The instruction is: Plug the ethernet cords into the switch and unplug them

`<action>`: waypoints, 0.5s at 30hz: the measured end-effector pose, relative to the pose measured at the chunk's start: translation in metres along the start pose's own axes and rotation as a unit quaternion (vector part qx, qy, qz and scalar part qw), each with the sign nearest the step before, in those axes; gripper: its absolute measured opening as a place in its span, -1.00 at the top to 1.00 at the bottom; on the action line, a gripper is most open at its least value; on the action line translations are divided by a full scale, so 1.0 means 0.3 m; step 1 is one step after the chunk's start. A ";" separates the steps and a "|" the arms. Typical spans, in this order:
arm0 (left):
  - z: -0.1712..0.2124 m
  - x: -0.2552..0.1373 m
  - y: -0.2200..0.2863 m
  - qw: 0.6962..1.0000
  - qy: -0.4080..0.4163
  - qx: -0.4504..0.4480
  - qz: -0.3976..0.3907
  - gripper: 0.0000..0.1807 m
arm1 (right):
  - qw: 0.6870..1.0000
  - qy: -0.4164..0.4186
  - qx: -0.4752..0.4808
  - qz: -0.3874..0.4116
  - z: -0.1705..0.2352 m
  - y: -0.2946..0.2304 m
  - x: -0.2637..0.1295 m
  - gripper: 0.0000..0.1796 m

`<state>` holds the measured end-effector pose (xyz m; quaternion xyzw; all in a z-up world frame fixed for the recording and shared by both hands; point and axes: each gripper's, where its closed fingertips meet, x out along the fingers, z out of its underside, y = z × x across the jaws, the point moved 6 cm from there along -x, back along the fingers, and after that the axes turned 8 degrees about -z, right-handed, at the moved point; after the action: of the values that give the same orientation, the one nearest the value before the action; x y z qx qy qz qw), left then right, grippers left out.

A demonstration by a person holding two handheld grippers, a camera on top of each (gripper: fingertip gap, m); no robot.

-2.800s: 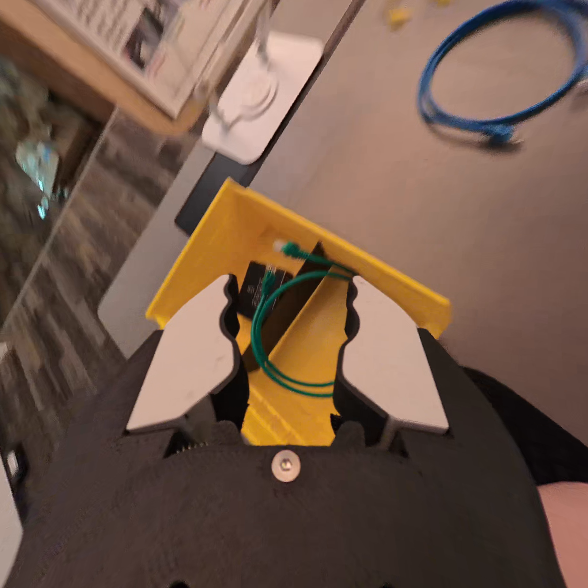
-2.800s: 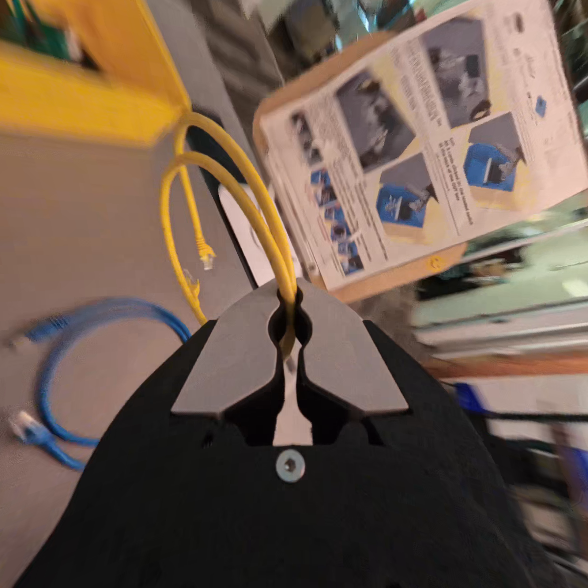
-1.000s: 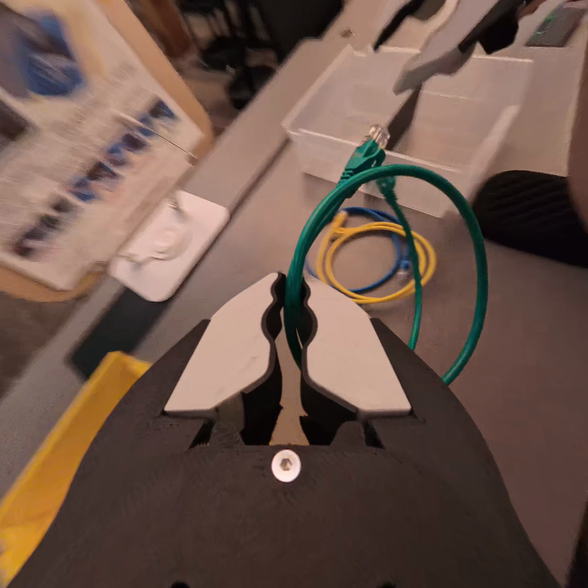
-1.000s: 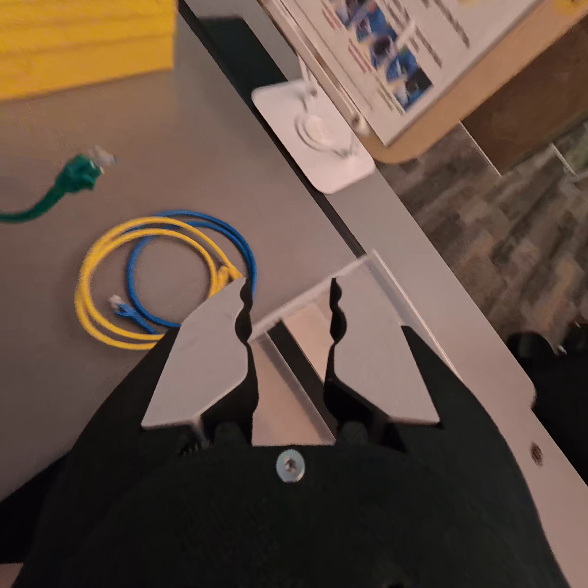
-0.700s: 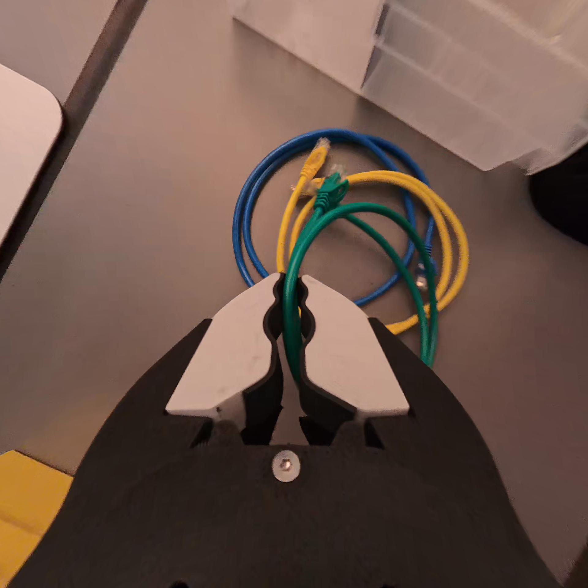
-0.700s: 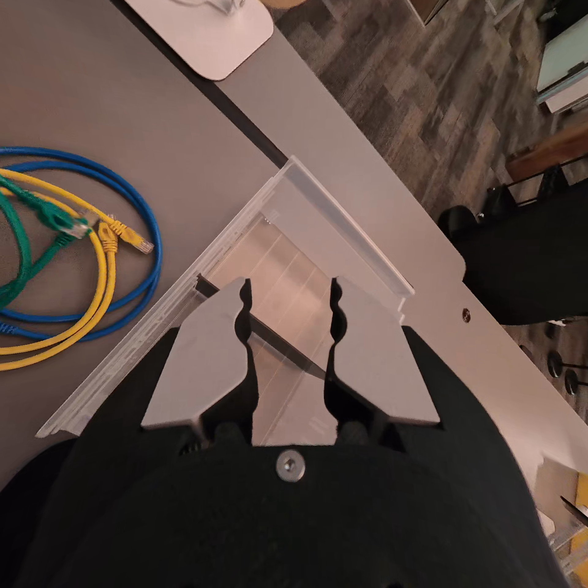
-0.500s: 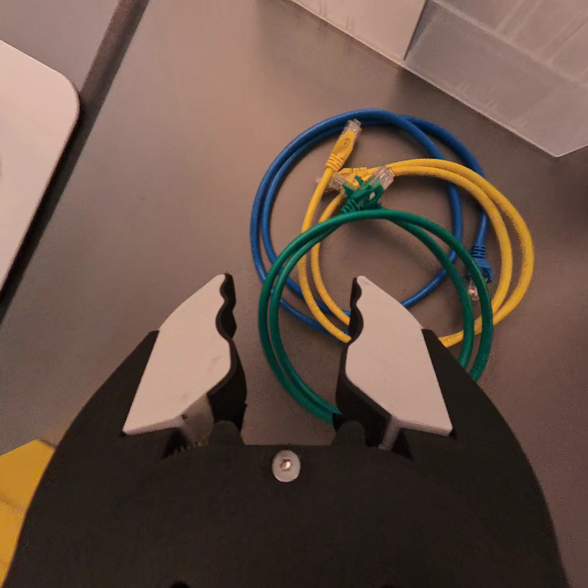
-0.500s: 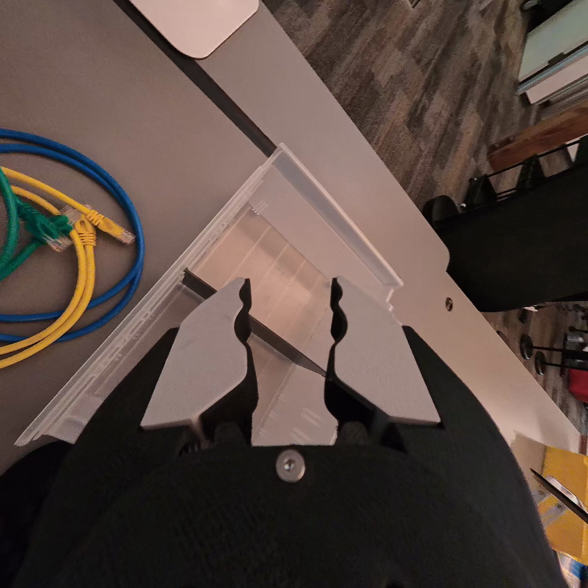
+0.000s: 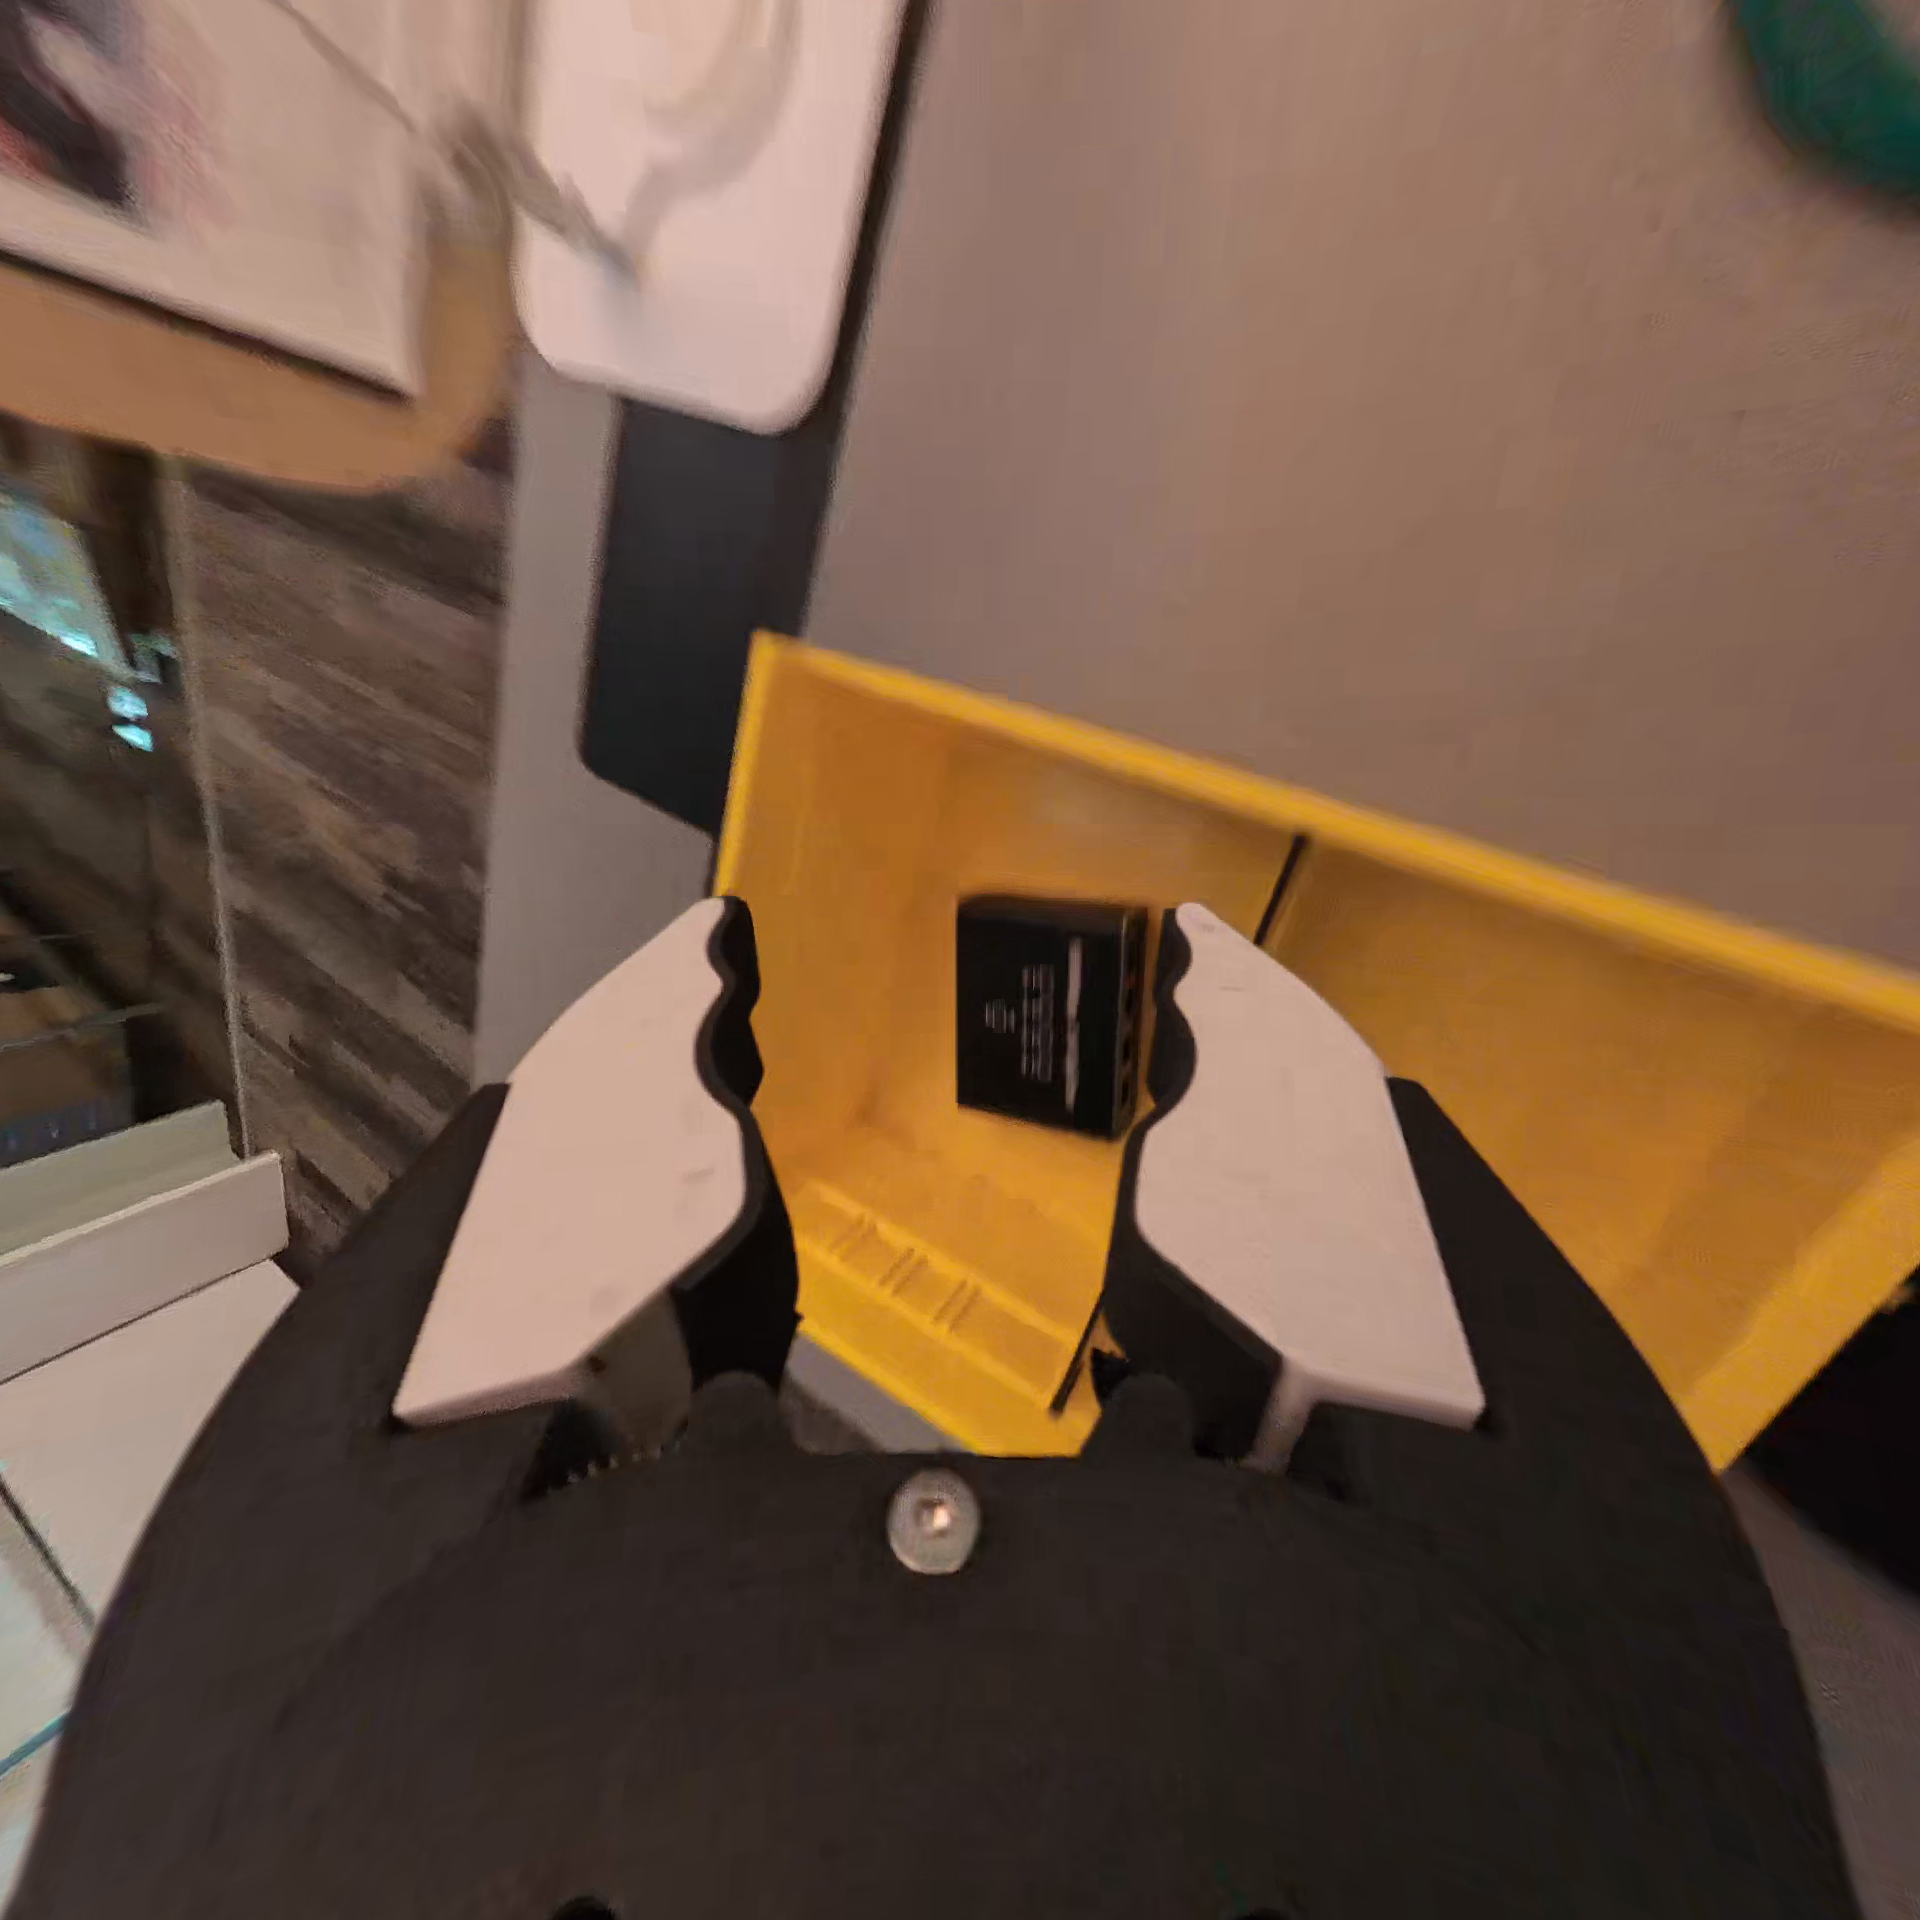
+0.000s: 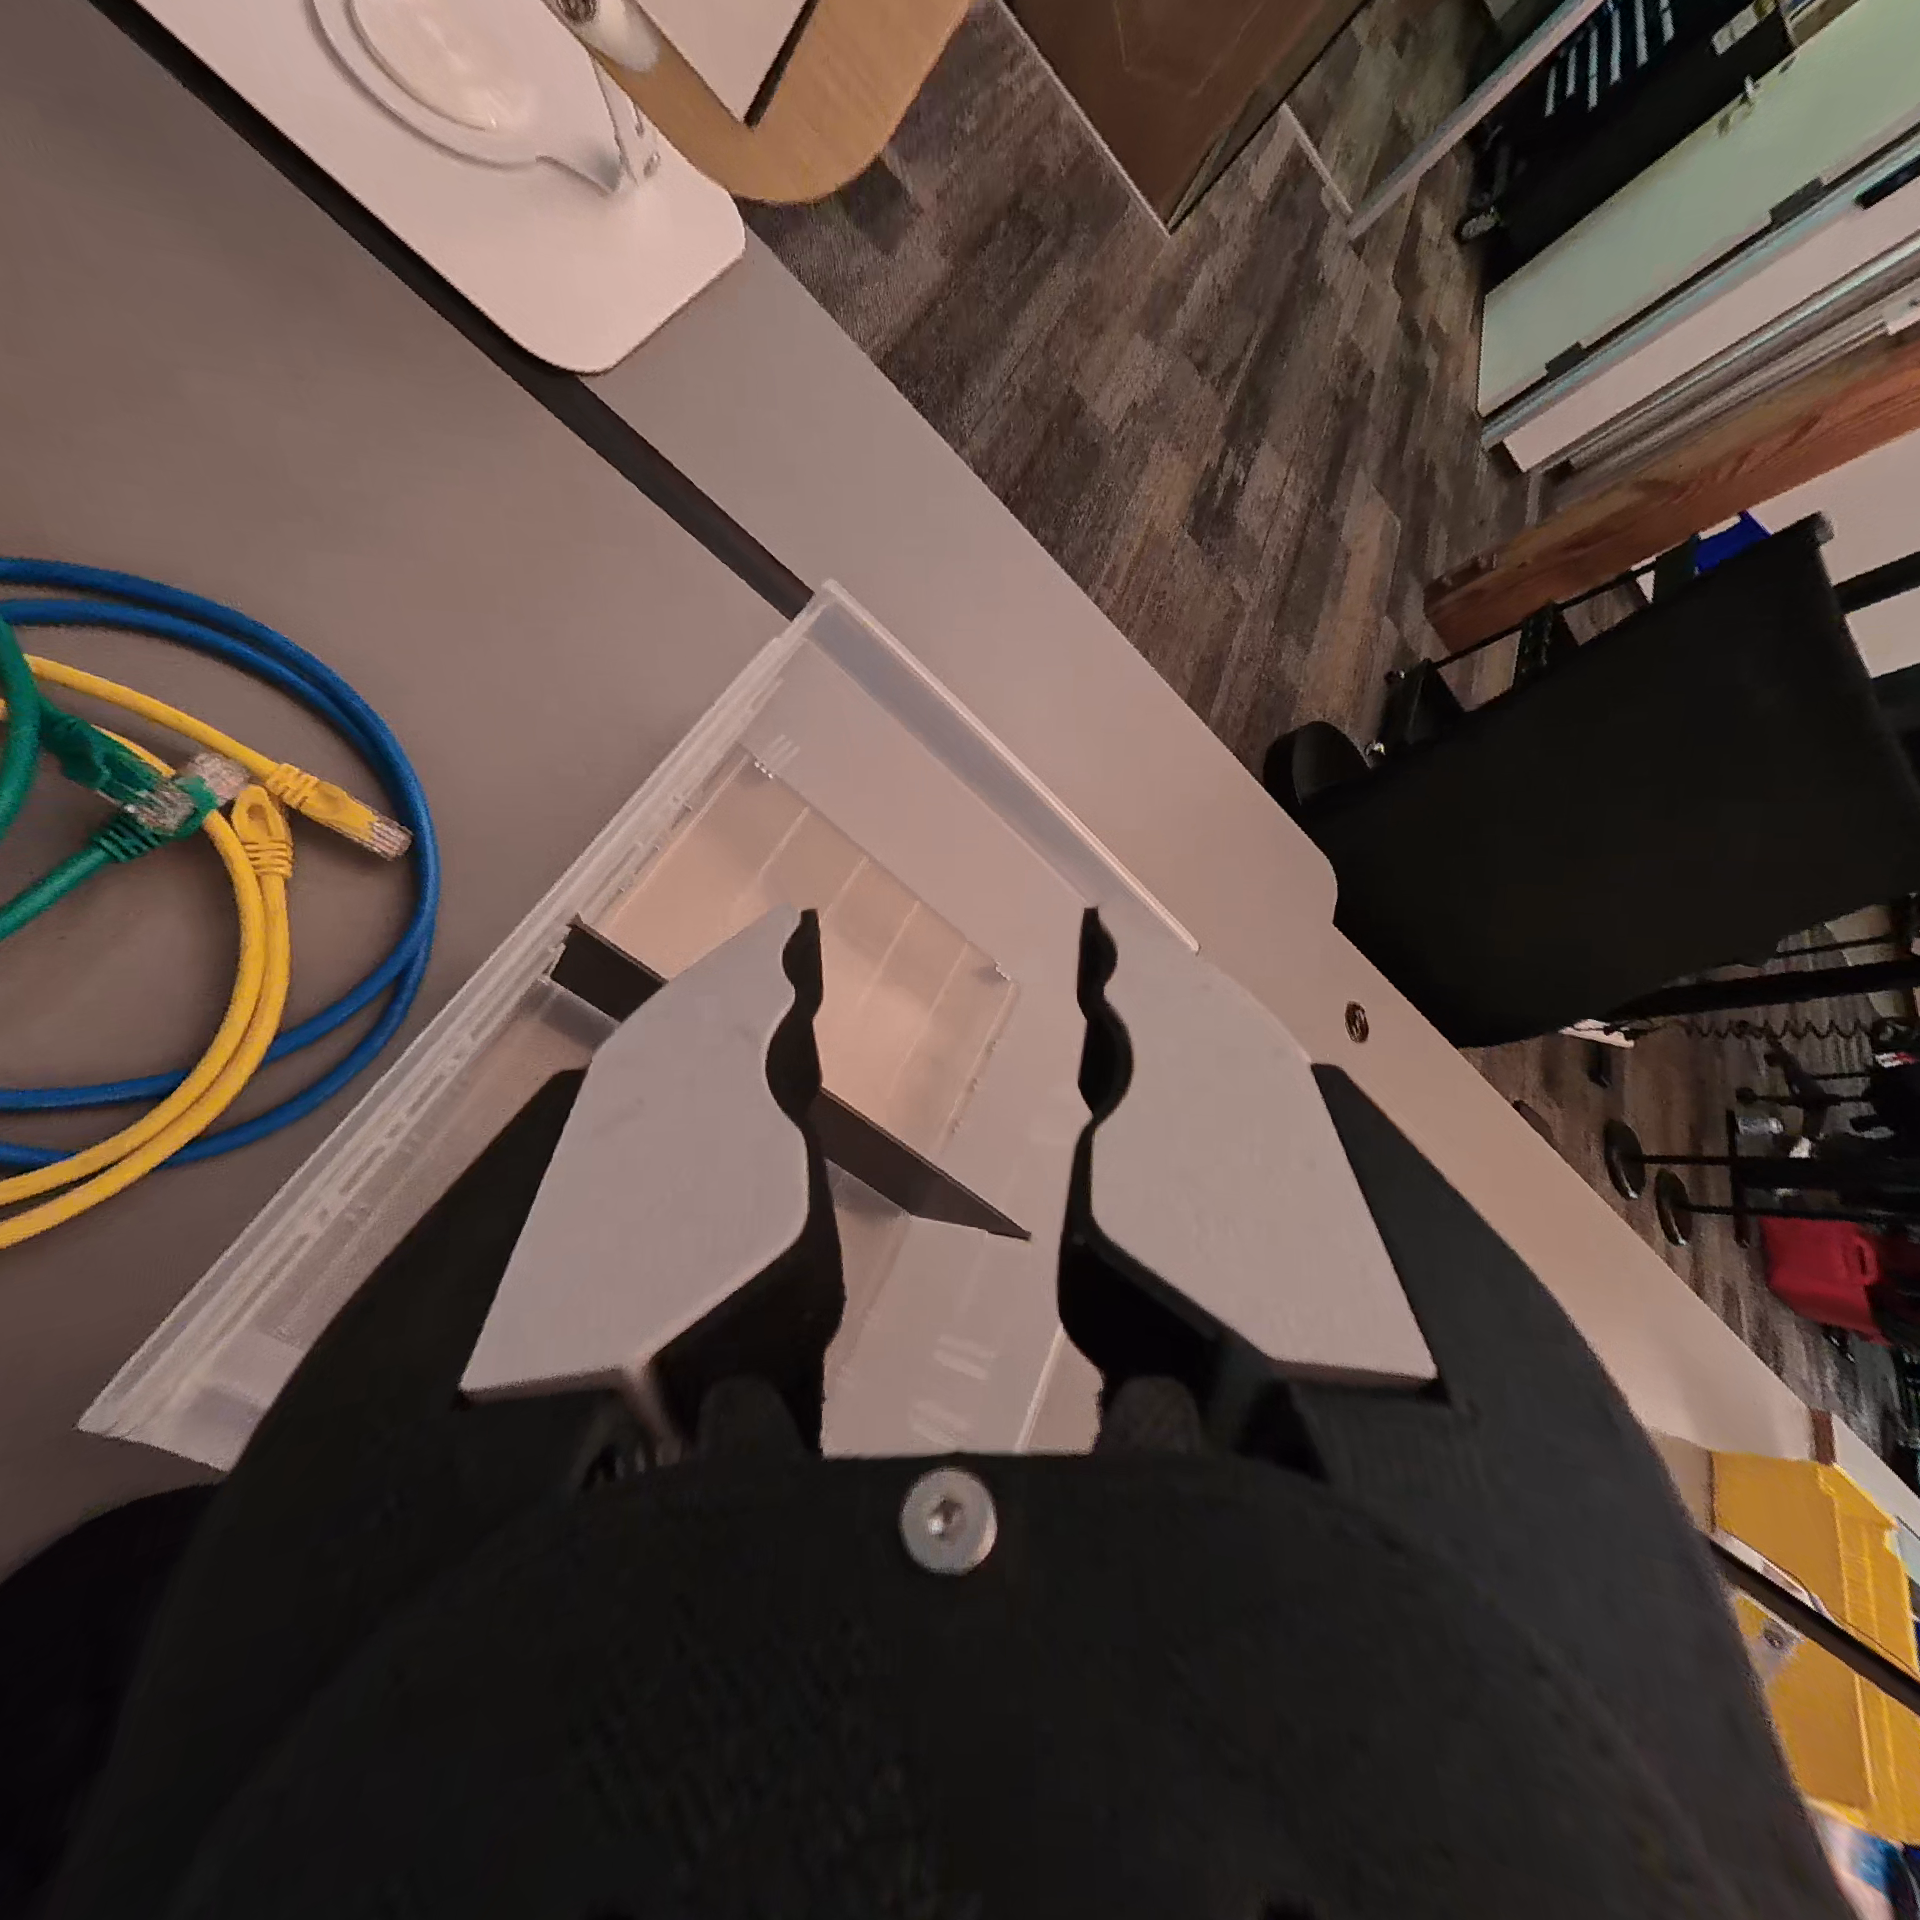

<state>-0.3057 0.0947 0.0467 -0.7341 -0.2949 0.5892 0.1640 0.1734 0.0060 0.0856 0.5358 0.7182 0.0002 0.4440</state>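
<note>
A small black switch [image 9: 1049, 1003] lies in the left compartment of a yellow bin [image 9: 1507, 1049]. My left gripper [image 9: 961, 925] is open and empty, above the bin with the switch between its fingertips in view. A green cord shows blurred at the top right of the left wrist view [image 9: 1839, 94]. In the right wrist view a blue cord [image 10: 343, 717], a yellow cord [image 10: 265, 956] and the green cord [image 10: 99, 769] lie coiled together on the grey table. My right gripper [image 10: 945, 925] is open and empty above a clear plastic bin [image 10: 914, 717].
A white stand base [image 9: 686, 197] [image 10: 540, 197] holding a printed sheet stands at the table's far edge [image 10: 1143, 790]. Beyond it is the floor, black chairs [image 10: 1621, 800] and more yellow bins [image 10: 1829, 1621]. A dark divider [image 10: 894, 1153] crosses the clear bin. My hands' fingertips stand some 50 centimeters from each other.
My left gripper let go of the green cord onto the blue and yellow coils, then swung back over the yellow bin. My right gripper stays open over the clear bin.
</note>
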 end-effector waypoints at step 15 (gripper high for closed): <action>0.285 0.335 0.036 0.956 -0.133 0.073 0.251 0.08 | 0.998 -0.062 -0.017 -0.001 0.017 -0.024 0.077 0.47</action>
<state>-0.3722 0.1402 -0.0583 -0.6856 -0.0772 0.7235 0.0233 0.1705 0.0184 0.0642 0.5264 0.6899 -0.0211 0.4964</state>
